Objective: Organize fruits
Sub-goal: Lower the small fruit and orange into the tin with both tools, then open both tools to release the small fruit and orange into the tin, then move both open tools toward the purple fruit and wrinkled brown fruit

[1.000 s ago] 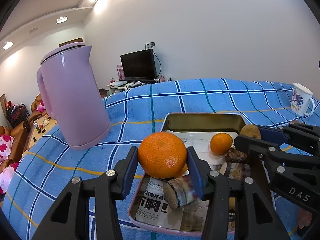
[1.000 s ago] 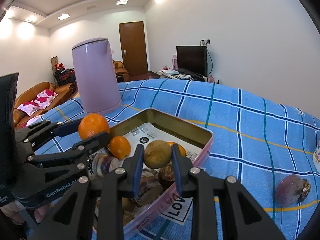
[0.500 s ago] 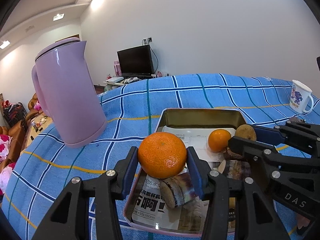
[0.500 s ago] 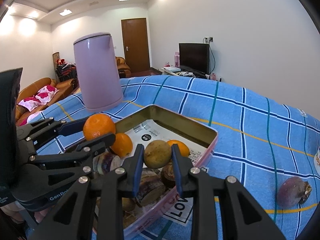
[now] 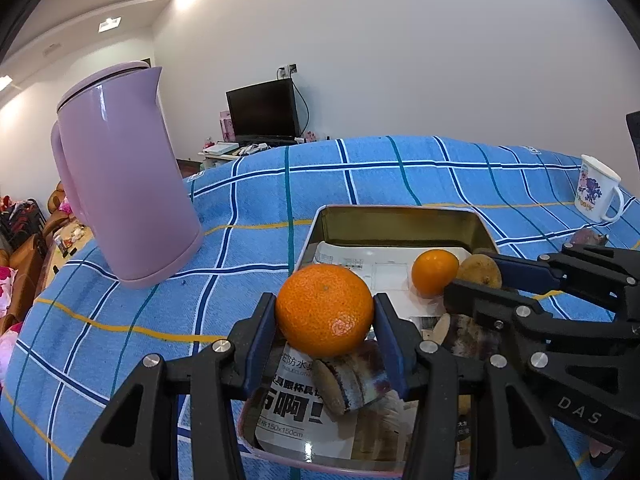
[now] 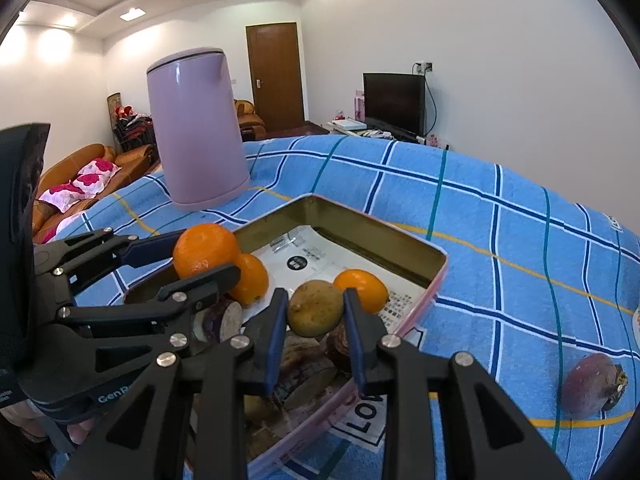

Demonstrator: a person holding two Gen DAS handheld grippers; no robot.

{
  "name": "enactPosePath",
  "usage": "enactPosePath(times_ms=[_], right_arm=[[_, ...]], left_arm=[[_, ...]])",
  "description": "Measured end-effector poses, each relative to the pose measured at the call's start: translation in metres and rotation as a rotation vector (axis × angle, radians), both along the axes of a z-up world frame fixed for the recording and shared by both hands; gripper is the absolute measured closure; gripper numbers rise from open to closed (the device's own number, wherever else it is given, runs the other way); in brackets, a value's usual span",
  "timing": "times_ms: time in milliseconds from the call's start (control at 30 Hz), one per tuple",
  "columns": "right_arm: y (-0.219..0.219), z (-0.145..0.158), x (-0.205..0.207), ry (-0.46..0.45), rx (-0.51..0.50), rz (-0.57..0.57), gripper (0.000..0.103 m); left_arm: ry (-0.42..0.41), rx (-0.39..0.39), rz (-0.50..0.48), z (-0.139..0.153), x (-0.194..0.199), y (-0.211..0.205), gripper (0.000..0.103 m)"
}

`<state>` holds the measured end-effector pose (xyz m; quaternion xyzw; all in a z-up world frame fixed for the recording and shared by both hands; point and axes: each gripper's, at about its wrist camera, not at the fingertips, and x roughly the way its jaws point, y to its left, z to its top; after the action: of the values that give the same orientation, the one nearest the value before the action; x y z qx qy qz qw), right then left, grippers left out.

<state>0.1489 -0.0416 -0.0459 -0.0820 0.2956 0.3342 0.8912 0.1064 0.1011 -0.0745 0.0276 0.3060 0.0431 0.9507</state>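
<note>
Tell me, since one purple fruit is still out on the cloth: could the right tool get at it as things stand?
Probably not yet. The path across the blue cloth to the purple fruit looks free, but the right tool is shut on a brownish-yellow fruit above the tin, so it would have to let that go first.

Off to my left a lilac kettle (image 5: 120,184) stands upright on the blue checked cloth (image 5: 360,172) covering the bench. A white mug (image 5: 598,194) with a purple print sits far right. Beyond the bench I see a dark television (image 6: 394,102), a brown door (image 6: 276,76) and what looks like an orange sofa (image 6: 76,178) with pink-flowered cushions.
</note>
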Motion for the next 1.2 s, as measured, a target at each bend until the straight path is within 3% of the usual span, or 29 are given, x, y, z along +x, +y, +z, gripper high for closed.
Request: enactPosePath(times_ms=[233,300,367,500,600,667,733,1100,1200], right_arm=[[0.001,0.0,-0.001,0.0,-0.004,0.006,0.072],[0.002,0.0,-0.001,-0.002,-0.004,0.007,0.068],[-0.001,0.0,-0.001,0.0,0.008,-0.001,0.054],[-0.006,0.001,0.0,0.008,0.032,-0.003,0.048],[-0.007,0.003,-0.004,-0.01,0.037,-0.007,0.045],[-0.01,0.005,-0.004,-0.015,0.049,-0.017,0.034],[-0.013,0.006,-0.004,-0.018,0.067,-0.018,0.03],[-0.027,0.01,-0.007,-0.029,0.119,-0.045,0.016],[-0.029,0.011,-0.008,-0.03,0.078,-0.083,0.016]], left_arm=[[-0.005,0.009,0.005,0.0,0.0,-0.001,0.052],[-0.007,0.005,0.009,0.0,-0.001,0.0,0.052],[-0.008,-0.008,0.021,0.001,-0.001,0.003,0.051],[-0.027,-0.013,0.029,0.002,-0.005,0.005,0.048],[-0.037,-0.023,0.052,0.003,-0.007,0.009,0.038],[-0.047,-0.037,0.062,0.004,-0.009,0.012,0.033],[-0.053,-0.041,0.065,0.005,-0.01,0.012,0.032],[-0.073,-0.015,0.066,0.007,-0.013,0.007,0.022],[-0.074,0.006,0.069,0.01,-0.016,0.002,0.022]])
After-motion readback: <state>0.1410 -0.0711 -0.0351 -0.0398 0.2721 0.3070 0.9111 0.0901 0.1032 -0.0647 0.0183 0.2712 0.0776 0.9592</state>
